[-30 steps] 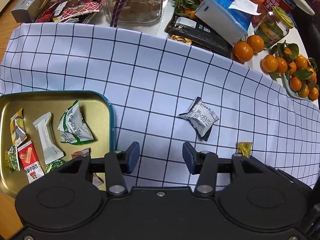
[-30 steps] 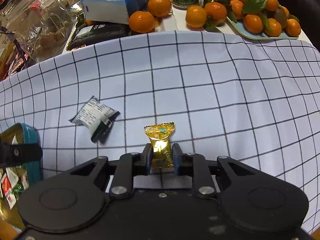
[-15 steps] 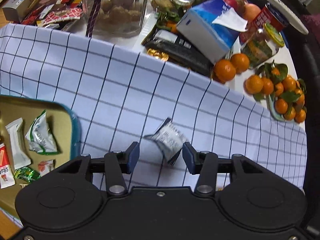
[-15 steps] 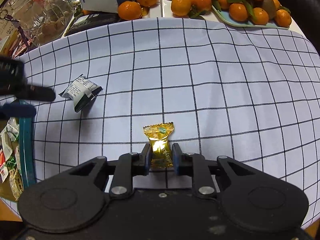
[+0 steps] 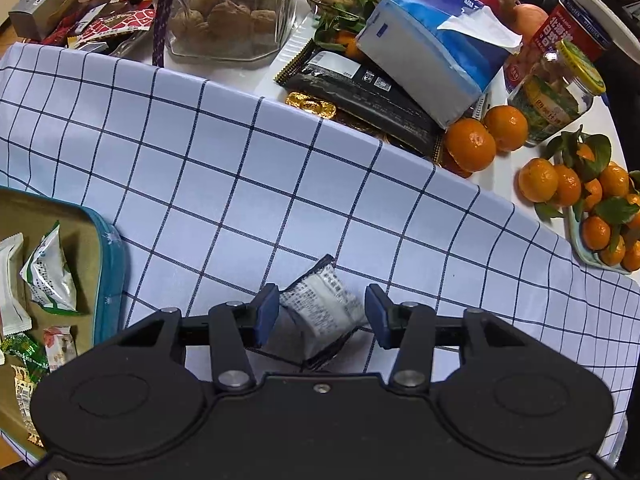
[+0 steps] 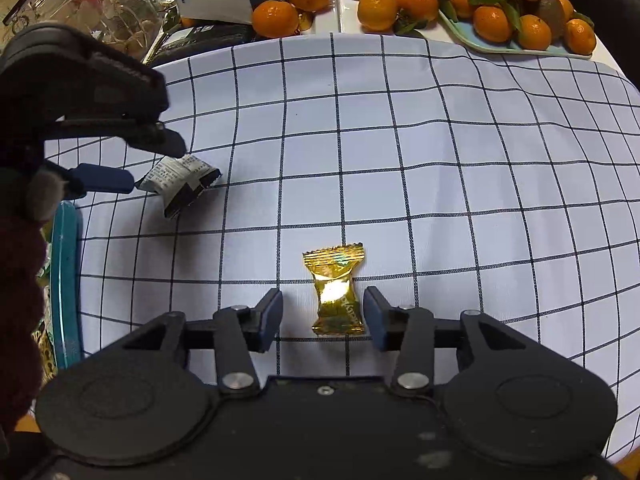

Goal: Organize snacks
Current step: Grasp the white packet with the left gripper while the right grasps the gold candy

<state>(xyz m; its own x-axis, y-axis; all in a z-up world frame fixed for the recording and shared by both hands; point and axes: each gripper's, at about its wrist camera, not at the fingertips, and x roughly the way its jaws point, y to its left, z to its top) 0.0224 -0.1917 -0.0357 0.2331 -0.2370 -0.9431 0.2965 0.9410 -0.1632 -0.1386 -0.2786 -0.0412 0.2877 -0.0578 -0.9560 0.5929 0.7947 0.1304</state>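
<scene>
Looking along the left tongs (image 5: 322,312): a grey-and-black snack packet (image 5: 322,314) on the checked cloth (image 5: 248,184), tilted between the two blue pads, tongs wide apart, left pad just beside or touching the packet's edge, right pad clear of it; cannot tell for certain whether the left one presses. Also shown only here: gold tin tray (image 5: 106,272) with a teal rim at the left edge, holding several wrapped snacks (image 5: 50,276); beyond the cloth, a glass jar (image 5: 228,8), a tissue pack (image 5: 432,52) and loose tangerines (image 5: 470,144) on the tabletop. Looking along the right tongs (image 6: 323,312): a gold candy (image 6: 336,292) lying on the cloth between the pads, nearer the right one, touched by neither; tongs opening. Seen only from this side: the left tongs (image 6: 154,166) from outside, straddling the same packet (image 6: 182,182) well to the left of the candy, and the tray's teal rim (image 6: 66,284) just beyond.
</scene>
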